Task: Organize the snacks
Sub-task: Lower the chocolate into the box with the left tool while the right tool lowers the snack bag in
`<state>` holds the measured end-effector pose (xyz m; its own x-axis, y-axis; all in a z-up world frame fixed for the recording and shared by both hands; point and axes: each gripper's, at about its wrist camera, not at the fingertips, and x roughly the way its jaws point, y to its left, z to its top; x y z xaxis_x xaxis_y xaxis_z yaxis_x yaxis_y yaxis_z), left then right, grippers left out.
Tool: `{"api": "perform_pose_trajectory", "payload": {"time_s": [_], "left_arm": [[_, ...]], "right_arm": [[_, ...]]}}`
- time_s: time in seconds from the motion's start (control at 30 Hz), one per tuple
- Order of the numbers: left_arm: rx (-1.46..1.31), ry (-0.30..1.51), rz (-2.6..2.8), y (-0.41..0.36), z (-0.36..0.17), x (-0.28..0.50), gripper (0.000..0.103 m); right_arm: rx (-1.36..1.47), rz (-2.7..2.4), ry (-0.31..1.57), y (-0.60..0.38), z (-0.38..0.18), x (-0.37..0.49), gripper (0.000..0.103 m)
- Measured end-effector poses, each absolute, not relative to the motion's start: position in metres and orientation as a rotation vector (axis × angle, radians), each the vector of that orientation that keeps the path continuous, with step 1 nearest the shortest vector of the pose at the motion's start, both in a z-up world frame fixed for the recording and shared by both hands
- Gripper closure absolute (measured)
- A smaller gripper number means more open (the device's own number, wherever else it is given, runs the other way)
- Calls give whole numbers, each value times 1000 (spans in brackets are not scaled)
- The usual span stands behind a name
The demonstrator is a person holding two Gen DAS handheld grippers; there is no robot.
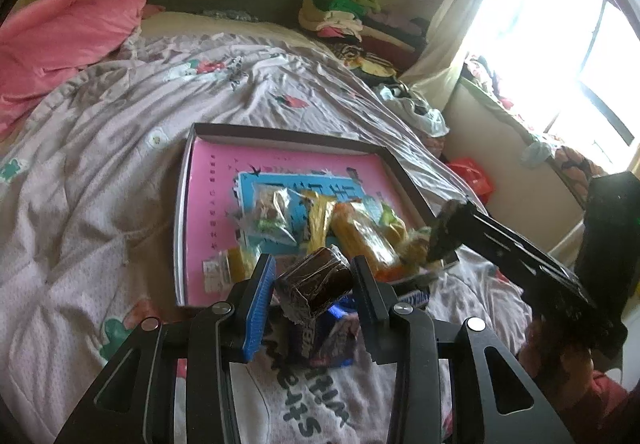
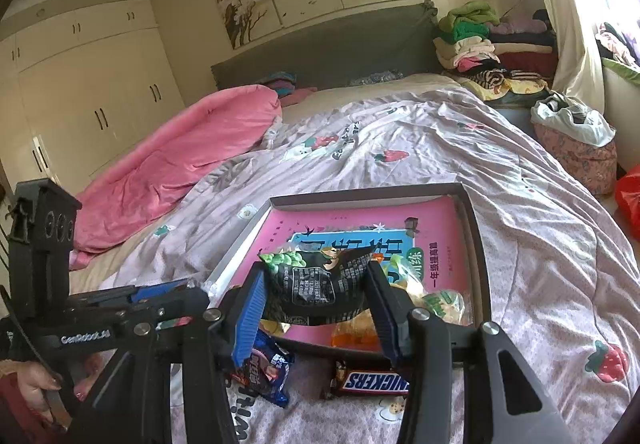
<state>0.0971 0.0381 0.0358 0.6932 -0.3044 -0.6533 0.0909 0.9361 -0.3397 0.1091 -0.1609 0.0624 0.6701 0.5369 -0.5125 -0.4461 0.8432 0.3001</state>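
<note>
Bed (image 2: pixel 500 171); tray (image 2: pixel 476 244) snacks half-hidden

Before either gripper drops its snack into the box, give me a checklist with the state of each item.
1. Left gripper holds the dark wrapped snack: ok.
2. Right gripper holds the black snack bag: ok.
3. Box lies open on the bed: ok.
4. Bare floor left in the box, at its far end: ok.
5. Snacks outside the box: not ok, the Snickers bar and the blue packet lie on the quilt.
6. Both grippers over the box: cannot tell.
</note>
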Motion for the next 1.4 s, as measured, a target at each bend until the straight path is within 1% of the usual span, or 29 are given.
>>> {"api": "perform_pose_trajectory", "payload": {"time_s": [0.97, 1.4], "left_arm": [[-294, 818, -186, 39, 13, 132, 63], [-281, 866, -171, 38, -7, 140, 63]], "right_arm": [[137, 516, 648, -152, 52, 122, 54], [48, 419, 760, -129, 17, 142, 53]]}}
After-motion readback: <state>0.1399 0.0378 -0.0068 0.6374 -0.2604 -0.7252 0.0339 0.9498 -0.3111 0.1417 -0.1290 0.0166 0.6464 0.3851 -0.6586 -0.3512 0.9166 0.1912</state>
